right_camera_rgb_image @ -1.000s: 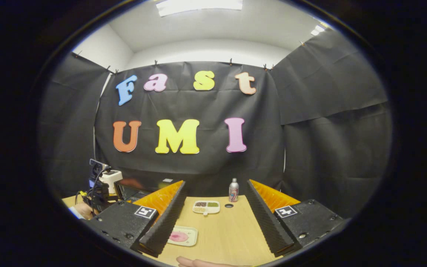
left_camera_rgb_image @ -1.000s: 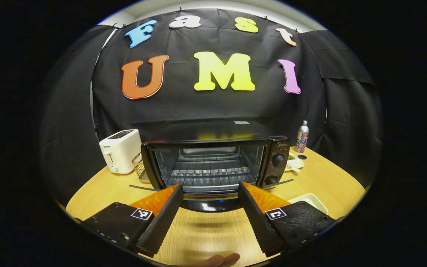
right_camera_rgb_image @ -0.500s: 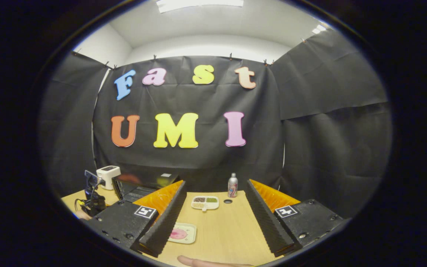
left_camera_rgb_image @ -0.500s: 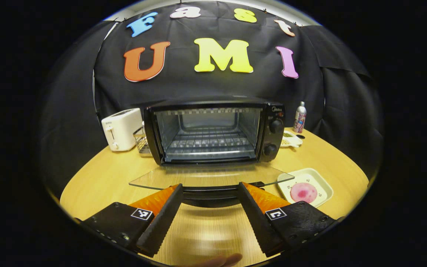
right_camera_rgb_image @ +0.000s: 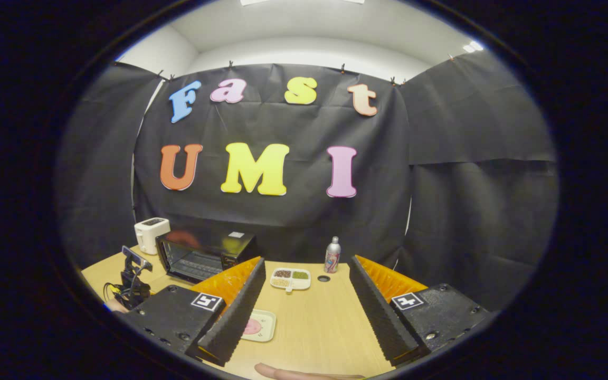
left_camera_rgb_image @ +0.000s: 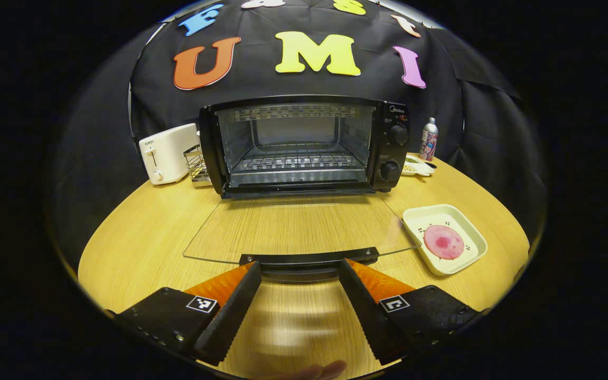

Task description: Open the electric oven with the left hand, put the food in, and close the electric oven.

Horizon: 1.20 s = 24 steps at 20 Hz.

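In the left gripper view the black electric oven (left_camera_rgb_image: 304, 145) stands open, its wire rack bare. Its glass door (left_camera_rgb_image: 293, 227) lies flat toward me. The door's black handle (left_camera_rgb_image: 309, 259) runs across just past the tips of my left gripper (left_camera_rgb_image: 298, 265), which is open and wide apart. The food, a round pink piece (left_camera_rgb_image: 444, 241), lies on a white square plate (left_camera_rgb_image: 420, 214) right of the door. My right gripper (right_camera_rgb_image: 306, 261) hangs open above the table, with the oven (right_camera_rgb_image: 203, 256) far left and the plate (right_camera_rgb_image: 267, 319) below its left finger.
A white toaster (left_camera_rgb_image: 167, 153) and a wire basket (left_camera_rgb_image: 198, 166) stand left of the oven. A bottle (left_camera_rgb_image: 429, 140) and a divided dish (left_camera_rgb_image: 415, 168) are at its right. The wooden table (left_camera_rgb_image: 140, 237) curves round in front. The other gripper (right_camera_rgb_image: 132, 274) shows at far left.
The oven door has swung down to lie flat, and the left gripper view now looks down on it. The right gripper has drifted so the oven comes into its view.
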{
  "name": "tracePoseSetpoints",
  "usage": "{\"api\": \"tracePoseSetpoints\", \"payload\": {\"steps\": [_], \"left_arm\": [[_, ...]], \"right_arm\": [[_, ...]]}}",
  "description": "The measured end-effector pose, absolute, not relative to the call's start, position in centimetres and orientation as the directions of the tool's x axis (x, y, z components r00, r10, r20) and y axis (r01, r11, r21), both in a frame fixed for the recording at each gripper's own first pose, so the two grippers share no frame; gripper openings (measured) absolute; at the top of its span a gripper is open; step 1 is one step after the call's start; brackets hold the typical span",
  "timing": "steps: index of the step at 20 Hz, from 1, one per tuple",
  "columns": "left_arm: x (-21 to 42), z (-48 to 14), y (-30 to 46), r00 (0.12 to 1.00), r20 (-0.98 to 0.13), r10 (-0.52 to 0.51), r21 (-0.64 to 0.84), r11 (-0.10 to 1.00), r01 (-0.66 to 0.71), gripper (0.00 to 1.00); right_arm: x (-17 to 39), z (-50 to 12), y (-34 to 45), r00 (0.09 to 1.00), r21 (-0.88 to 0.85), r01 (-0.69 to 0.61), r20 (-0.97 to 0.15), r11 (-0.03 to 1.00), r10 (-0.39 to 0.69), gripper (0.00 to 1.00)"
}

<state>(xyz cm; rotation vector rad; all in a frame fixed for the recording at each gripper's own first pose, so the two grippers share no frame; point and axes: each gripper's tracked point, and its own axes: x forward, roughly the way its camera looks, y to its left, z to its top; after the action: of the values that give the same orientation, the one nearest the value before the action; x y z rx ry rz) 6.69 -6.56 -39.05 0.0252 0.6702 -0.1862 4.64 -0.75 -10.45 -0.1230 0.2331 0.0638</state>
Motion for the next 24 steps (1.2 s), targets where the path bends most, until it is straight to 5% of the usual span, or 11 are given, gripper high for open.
{"api": "tracePoseSetpoints", "payload": {"steps": [12, 17, 24], "left_arm": [[0.2, -22.1, -5.6, 0.914, -0.330, -0.238, -0.090, 0.971, 0.220, 0.94], [-2.7, -14.7, -3.9, 0.964, -0.165, -0.210, -0.037, 0.978, 0.207, 0.94], [-4.5, -12.7, -3.4, 0.971, -0.107, -0.215, 0.016, 0.976, 0.218, 0.94]], "right_arm": [[12.1, -24.3, -1.7, 0.749, -0.107, -0.115, -0.662, 0.988, 0.016, 0.99], [11.4, -32.7, -0.1, 0.494, 0.064, -0.077, -0.864, 0.995, 0.094, 0.98], [14.1, -38.4, 1.3, 0.388, 0.124, -0.074, -0.910, 0.990, 0.143, 0.91]]}}
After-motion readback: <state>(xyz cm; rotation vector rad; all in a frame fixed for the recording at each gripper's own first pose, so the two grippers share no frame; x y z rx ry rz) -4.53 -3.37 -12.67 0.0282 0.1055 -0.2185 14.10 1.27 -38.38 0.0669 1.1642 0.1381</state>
